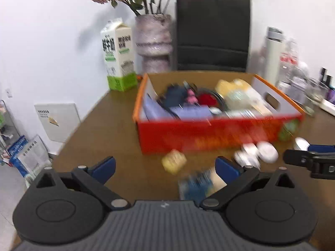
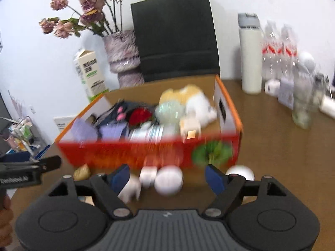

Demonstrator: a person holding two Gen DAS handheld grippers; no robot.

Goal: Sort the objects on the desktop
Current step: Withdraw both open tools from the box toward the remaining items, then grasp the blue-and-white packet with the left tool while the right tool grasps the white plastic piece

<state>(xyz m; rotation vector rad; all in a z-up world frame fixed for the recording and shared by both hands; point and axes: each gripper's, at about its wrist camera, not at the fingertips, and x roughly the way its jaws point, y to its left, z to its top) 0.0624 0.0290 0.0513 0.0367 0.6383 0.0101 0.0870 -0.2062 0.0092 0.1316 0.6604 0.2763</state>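
Two spread, empty claws, our left gripper (image 1: pixel 165 168) and right gripper (image 2: pixel 167 177), faced the desk: round white jars (image 2: pixel 168 179) lay at twelve o'clock between the right's fingers, nearer that hand, before the red cardboard box (image 2: pixel 125 152).

White wall (image 1: pixel 52 31), brown desk (image 1: pixel 117 113)
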